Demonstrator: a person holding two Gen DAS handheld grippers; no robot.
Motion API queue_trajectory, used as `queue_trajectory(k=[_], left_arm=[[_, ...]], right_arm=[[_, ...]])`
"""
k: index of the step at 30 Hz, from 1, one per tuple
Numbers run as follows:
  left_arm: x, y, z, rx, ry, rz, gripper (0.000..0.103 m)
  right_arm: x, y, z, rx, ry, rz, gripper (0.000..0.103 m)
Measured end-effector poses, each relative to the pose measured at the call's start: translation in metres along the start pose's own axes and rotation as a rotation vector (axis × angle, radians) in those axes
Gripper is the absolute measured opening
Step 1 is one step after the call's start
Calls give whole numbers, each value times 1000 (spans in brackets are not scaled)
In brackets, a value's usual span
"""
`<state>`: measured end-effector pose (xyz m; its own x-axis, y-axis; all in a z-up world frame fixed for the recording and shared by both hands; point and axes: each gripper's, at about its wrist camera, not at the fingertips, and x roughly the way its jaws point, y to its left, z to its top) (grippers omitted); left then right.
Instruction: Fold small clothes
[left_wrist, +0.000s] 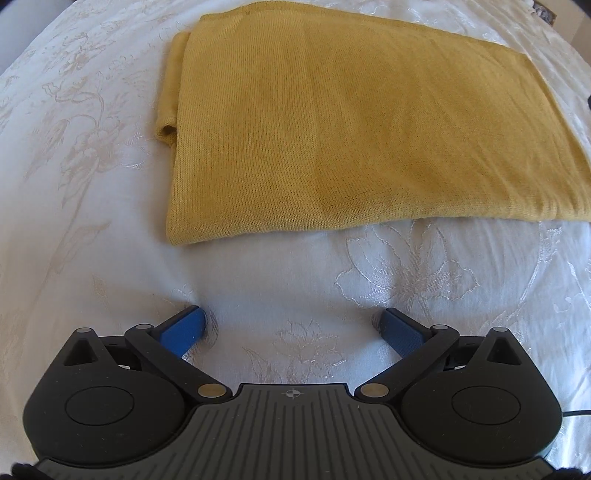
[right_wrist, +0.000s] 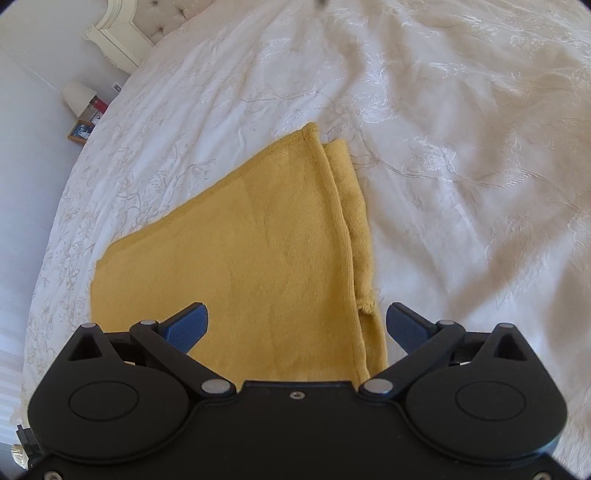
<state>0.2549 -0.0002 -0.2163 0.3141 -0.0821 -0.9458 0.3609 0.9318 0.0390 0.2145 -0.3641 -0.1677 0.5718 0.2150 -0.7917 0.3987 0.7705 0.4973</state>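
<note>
While both grippers stand wide and empty, the left gripper (left_wrist: 291, 325) sits at the bottom of its frame with its blue fingertips (left_wrist: 186, 328) low over the white bedspread (left_wrist: 92, 184), apart from the cloth. The right gripper (right_wrist: 297, 323) hangs over the near part of the cloth, holding nothing.

The knit (left_wrist: 351, 122), a mustard garment already folded into a flat, roughly rectangular stack, fills the upper middle of the left view and the centre of the right view. It looks light, soft and limp, not slippery: it should drape and sag when lifted and crease easily. Best hold, I judge, is at a corner or along a doubled edge, pinching all layers together. A sleeve (right_wrist: 351, 206) peeks out along the right side in the right view, with its cuff (left_wrist: 166, 131) showing at the left in the left view; that loose part may slip out.

Beyond it, the bedspread runs wide and wrinkled to the upper right, giving ample room. At the upper left of the right view the bed ends near a headboard (right_wrist: 122, 33) and a lamp (right_wrist: 77, 96).
</note>
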Motion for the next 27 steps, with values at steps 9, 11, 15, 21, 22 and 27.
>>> queue_trajectory(k=[9, 11, 15, 21, 22, 27], left_arm=[[-4, -1, 4, -6, 9, 10, 103], [-11, 2, 9, -26, 15, -5, 99], [-37, 7, 21, -77, -33, -63, 79], [-64, -14, 71, -25, -144, -77, 79], [-60, -22, 83, -25, -150, -82, 79], [-32, -54, 139, -24, -162, -91, 79]], right_arm=[[51, -27, 22, 56, 90, 129, 103], [60, -31, 22, 70, 109, 162, 103], [67, -38, 24, 79, 106, 231, 103], [68, -54, 26, 148, 102, 334, 103], [68, -56, 26, 149, 103, 348, 103], [67, -57, 26, 107, 119, 379, 103]])
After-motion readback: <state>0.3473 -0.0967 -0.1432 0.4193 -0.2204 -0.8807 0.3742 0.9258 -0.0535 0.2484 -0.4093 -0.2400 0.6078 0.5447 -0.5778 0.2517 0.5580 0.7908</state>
